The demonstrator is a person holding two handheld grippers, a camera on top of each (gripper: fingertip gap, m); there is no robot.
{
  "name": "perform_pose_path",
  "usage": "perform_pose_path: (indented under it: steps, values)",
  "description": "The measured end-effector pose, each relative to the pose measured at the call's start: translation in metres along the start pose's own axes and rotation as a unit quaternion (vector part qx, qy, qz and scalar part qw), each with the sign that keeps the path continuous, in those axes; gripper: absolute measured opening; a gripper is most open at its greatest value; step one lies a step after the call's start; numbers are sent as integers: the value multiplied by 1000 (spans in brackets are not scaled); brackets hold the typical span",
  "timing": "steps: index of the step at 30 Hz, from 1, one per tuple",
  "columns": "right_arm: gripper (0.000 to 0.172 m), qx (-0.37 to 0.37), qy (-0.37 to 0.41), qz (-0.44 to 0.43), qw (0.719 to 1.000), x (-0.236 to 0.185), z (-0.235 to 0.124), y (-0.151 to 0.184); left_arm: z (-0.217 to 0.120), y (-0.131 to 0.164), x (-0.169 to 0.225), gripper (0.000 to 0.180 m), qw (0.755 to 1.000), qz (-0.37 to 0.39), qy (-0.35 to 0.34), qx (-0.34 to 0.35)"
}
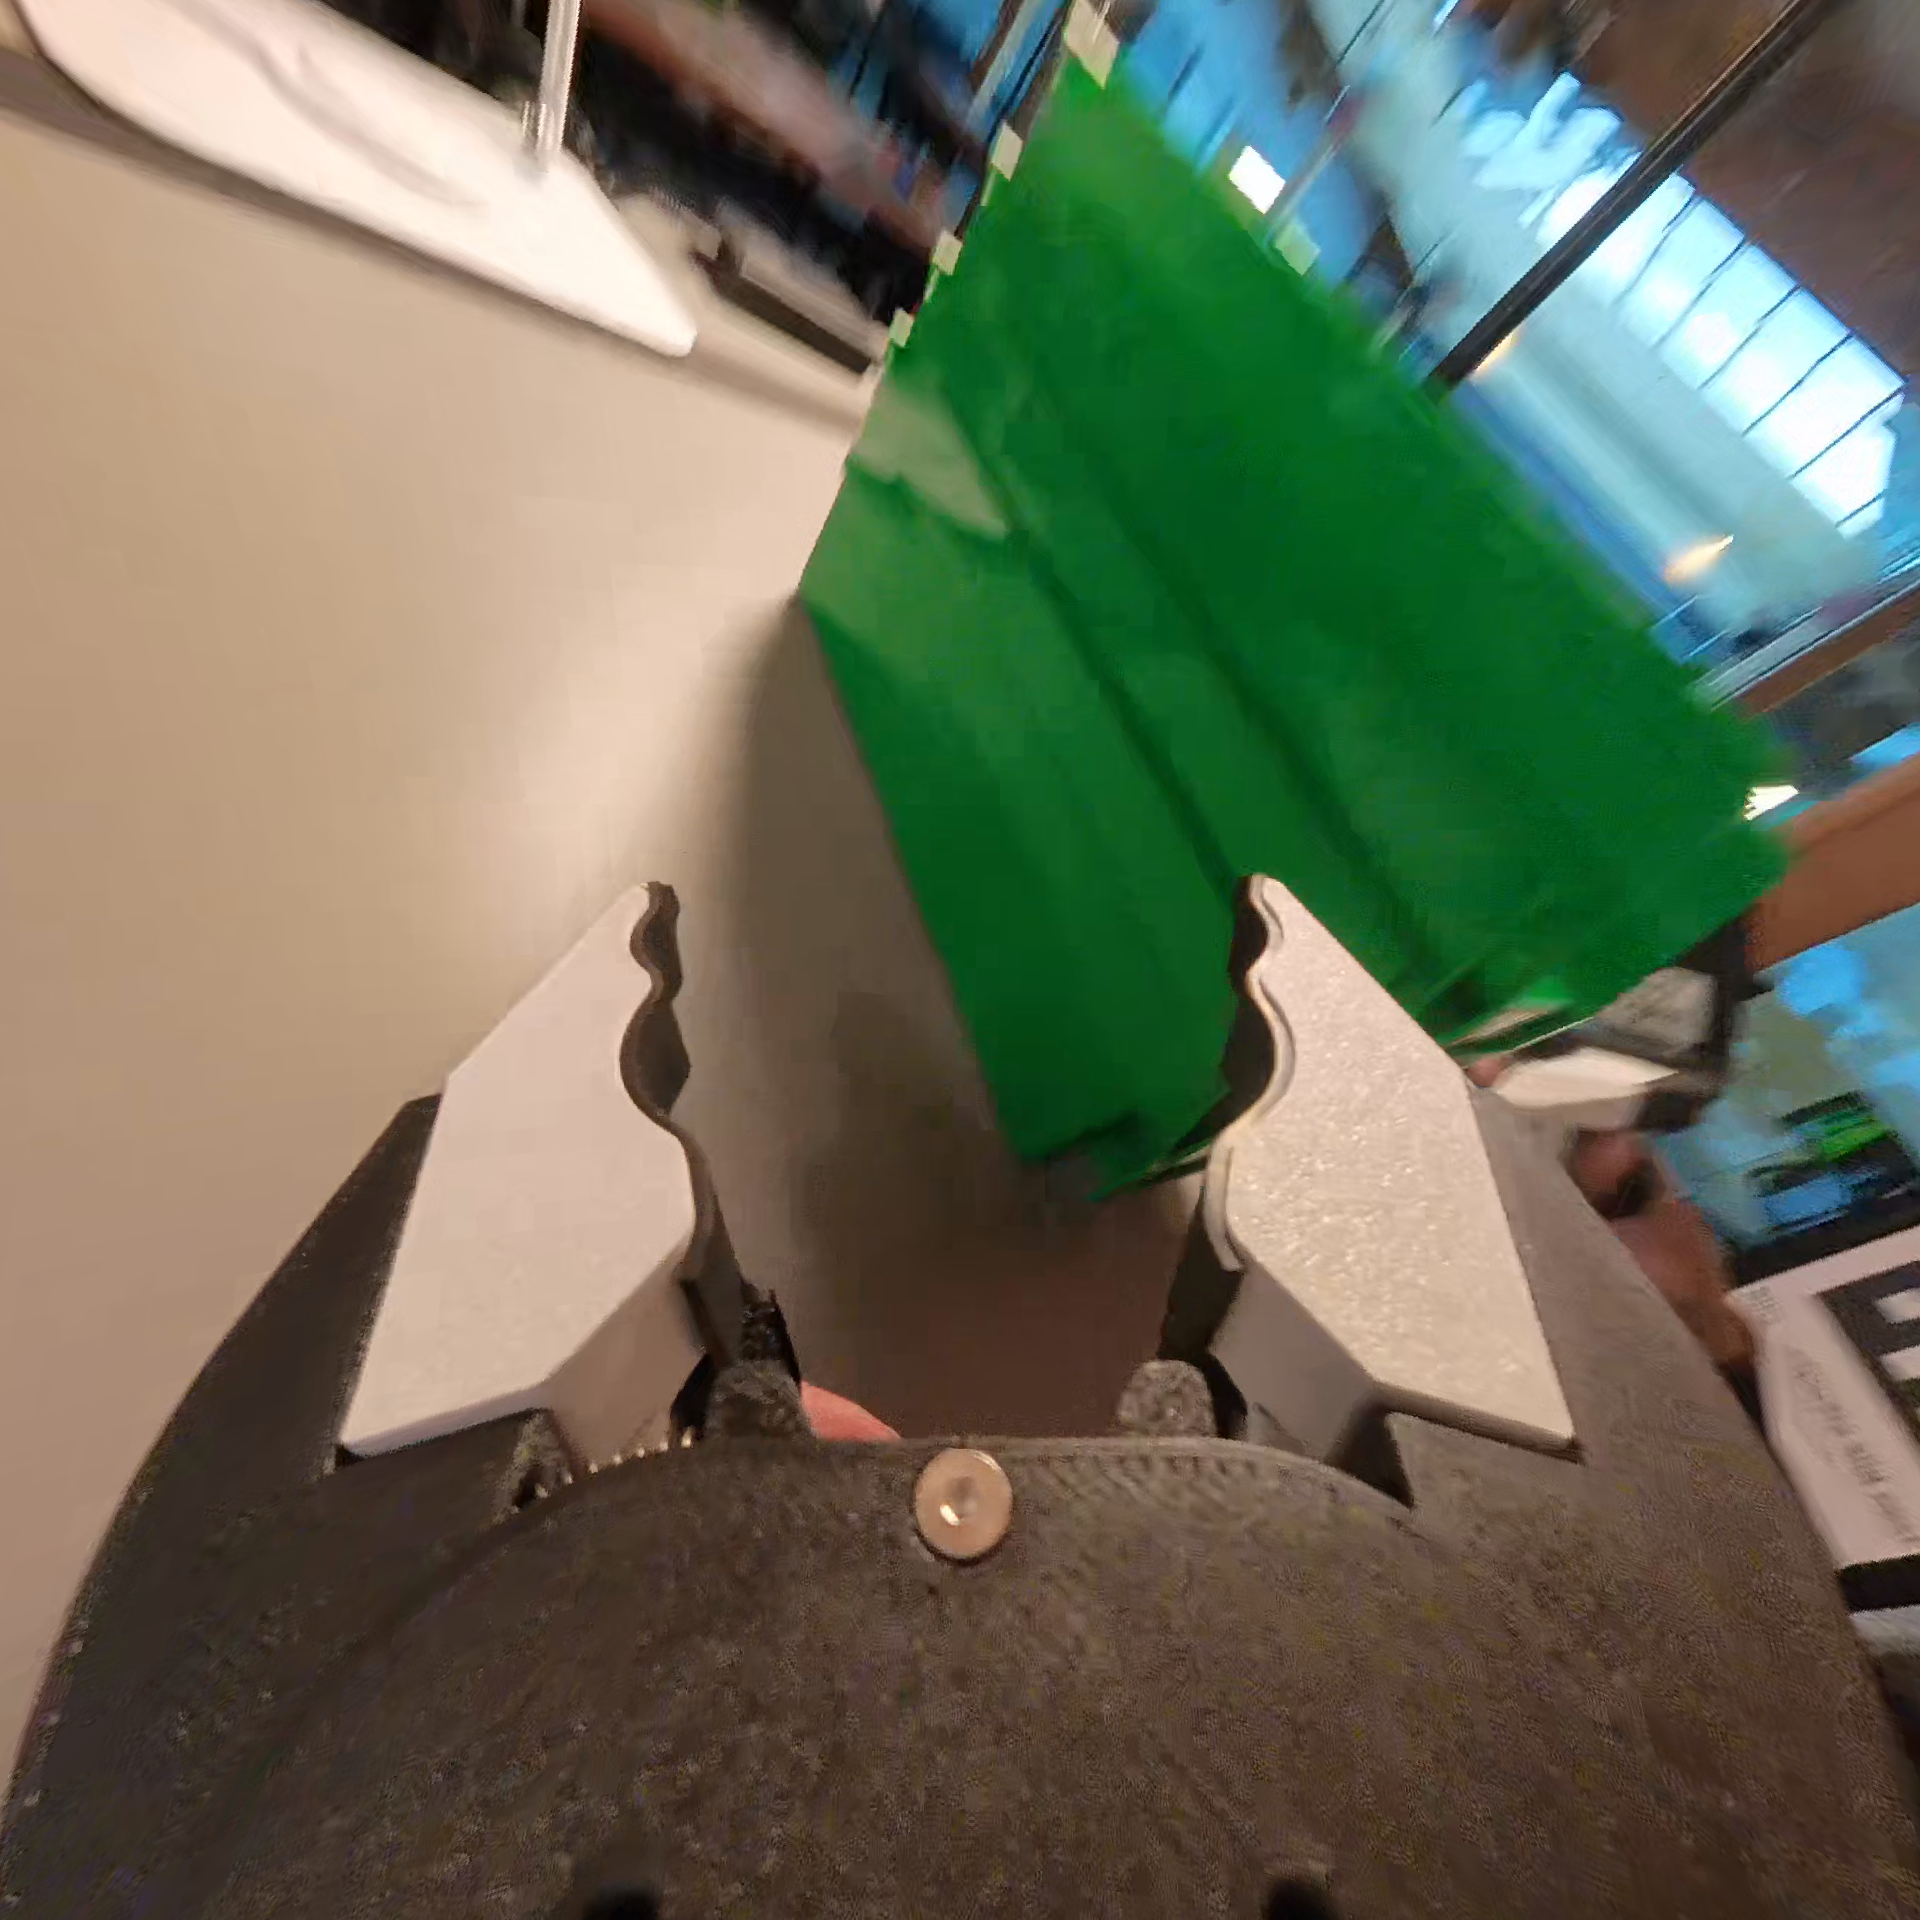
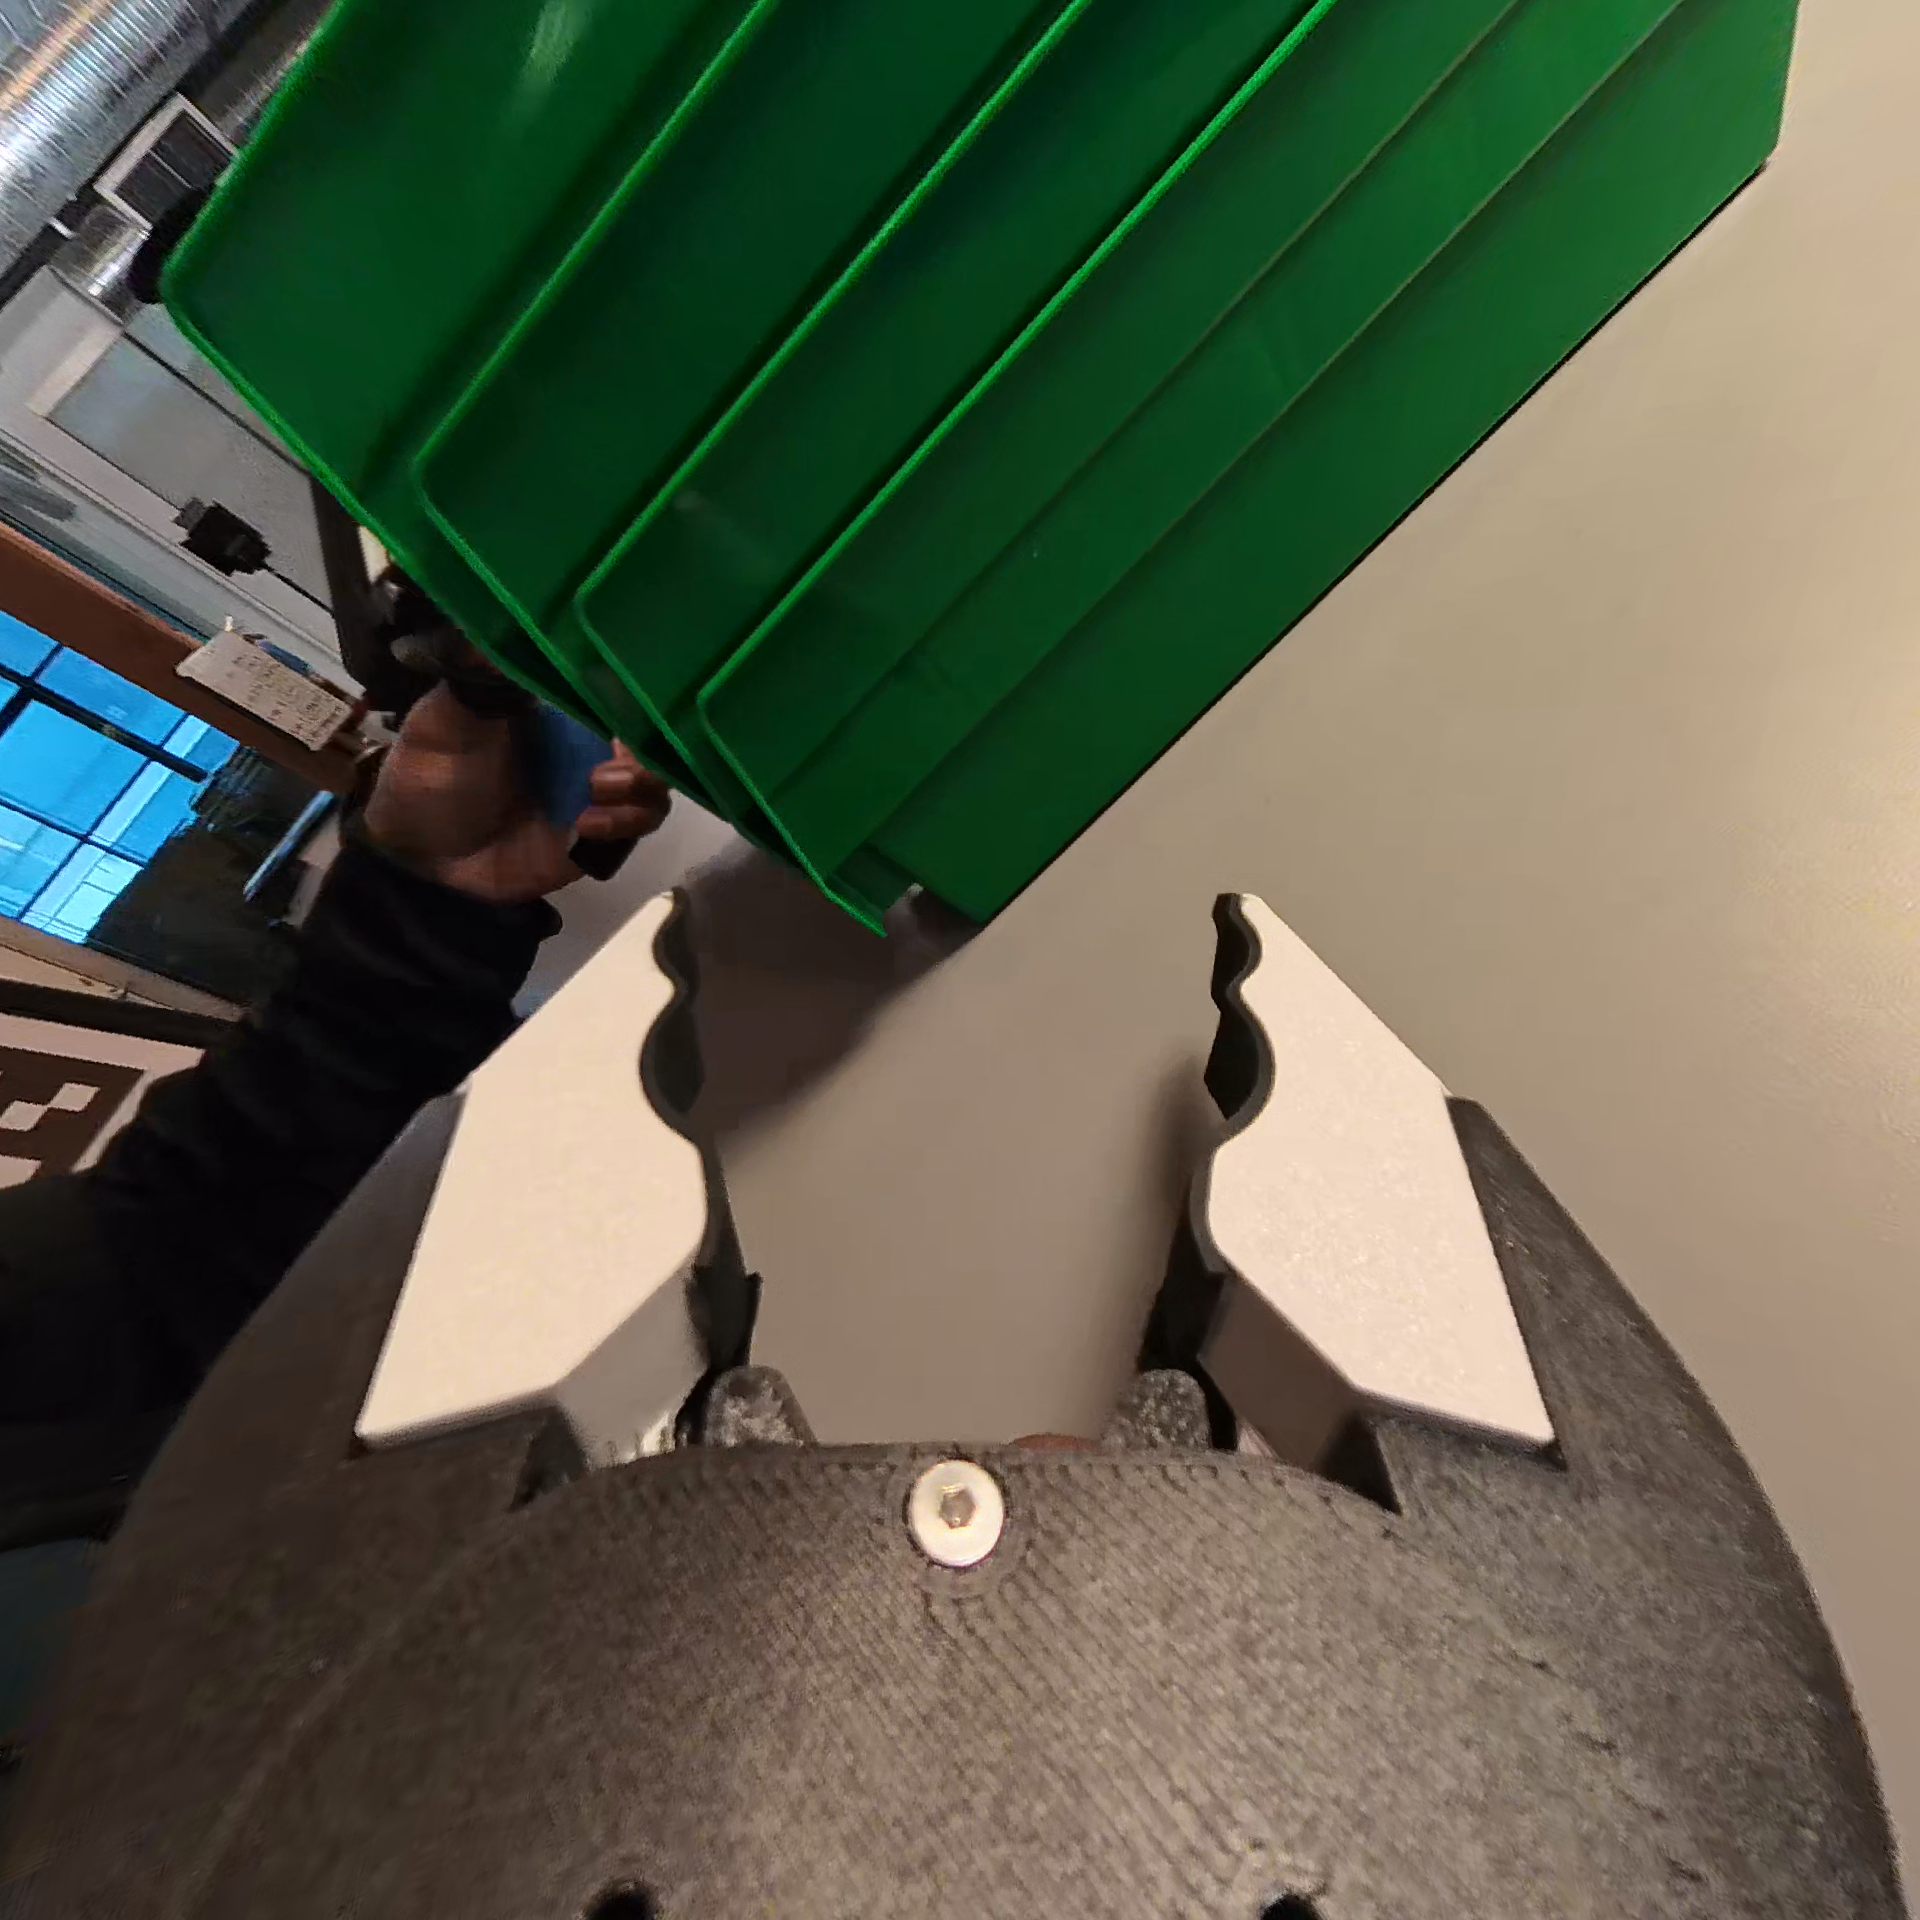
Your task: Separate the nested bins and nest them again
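Item: stack of nested green bins [image 2: 935, 416], several shells deep, set on a pale table [image 2: 1507, 831]; rims are seen stepped one inside the next.

Left gripper [image 1: 956, 935]: jaws spread wide, nothing clamped; the stack's side wall is seen just ahead, reaching in between the fingers toward the right one, with no pressing contact shown. The view is blurred.

Right gripper [image 2: 945, 935]: jaws spread wide, nothing held; the stack's near corner lies just beyond the fingertips, apart from them.

Also recorded: a hand [image 2: 468, 810] in a dark sleeve, beside the stack's far end.

Condition of task: judged not begun; bins still nested.

Hazards noted:
- Several rims may be caught at once if a jaw is closed on the stepped edge, so two bins could be lifted together.
- The whole stack may be dragged or tipped if the lower bins are not held down.
- A thin rim may slip from the pads.
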State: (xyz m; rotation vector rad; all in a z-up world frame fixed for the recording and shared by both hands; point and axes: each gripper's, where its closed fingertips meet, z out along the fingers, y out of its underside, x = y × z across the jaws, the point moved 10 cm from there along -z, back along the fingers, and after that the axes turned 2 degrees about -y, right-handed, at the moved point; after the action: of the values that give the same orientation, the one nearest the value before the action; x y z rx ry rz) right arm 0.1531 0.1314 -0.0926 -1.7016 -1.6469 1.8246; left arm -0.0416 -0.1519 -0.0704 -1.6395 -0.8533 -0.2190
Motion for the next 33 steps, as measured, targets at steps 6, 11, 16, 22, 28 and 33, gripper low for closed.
perform_pose_path:
  steps: [6, 11, 16, 22, 28, 33]
  values:
    - [101, -1, 20, -21, 1000, -3, 2, -3, 37, 26, 28, 83, 998, 39, -7, -44]
    - [106, 7, 40, -36, 999, -9, -29, -8, 65, 45, 56, 113, 993, 45, 56, -90]
    - [117, 6, 92, -61, 994, -21, -71, -19, 51, 47, 53, 116, 996, 27, 74, -37]
    - [152, -2, 174, -148, 974, -62, -76, -76, 14, 47, 36, 116, 999, -11, 39, 33]
    - [158, -114, 184, -191, 957, -87, -21, -166, -13, 48, 29, 112, 994, -33, 37, 97]
    - [158, -259, 232, -148, 926, -68, 38, -208, -15, 48, 30, 111, 994, -28, 41, 98]
